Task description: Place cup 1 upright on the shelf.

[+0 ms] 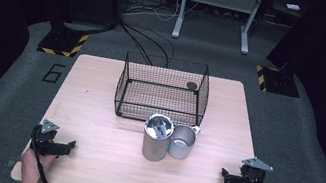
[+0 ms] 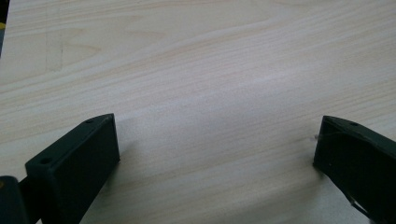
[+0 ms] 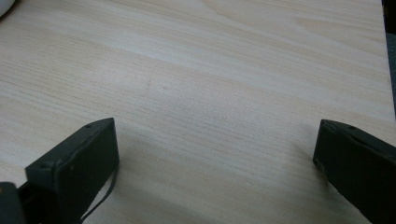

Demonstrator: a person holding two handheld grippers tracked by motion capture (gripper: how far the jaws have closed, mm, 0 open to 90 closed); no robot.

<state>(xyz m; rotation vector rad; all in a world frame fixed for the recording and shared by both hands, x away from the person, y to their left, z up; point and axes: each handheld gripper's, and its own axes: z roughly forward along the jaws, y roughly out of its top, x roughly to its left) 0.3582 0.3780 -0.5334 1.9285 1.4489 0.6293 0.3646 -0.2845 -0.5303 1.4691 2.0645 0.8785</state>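
Note:
A black wire basket (image 1: 163, 91) stands at the middle back of the wooden table (image 1: 98, 100), with a small dark round object (image 1: 192, 85) inside near its right rear. In front of it stand a tall metal canister (image 1: 156, 138) and, touching its right side, a shorter metal mug (image 1: 183, 142). My left gripper (image 1: 71, 147) rests near the table's front left corner, open, with bare wood between its jaws (image 2: 215, 140). At the front right my right gripper (image 1: 224, 175) also stands open over bare wood (image 3: 215, 140). Both point inward toward the table's middle.
Beyond the table lie grey carpet, cables and a metal stand's legs (image 1: 213, 14). Yellow-black striped floor plates (image 1: 63, 43) sit at the back left and back right. The table edge shows at the right of the right gripper view (image 3: 386, 70).

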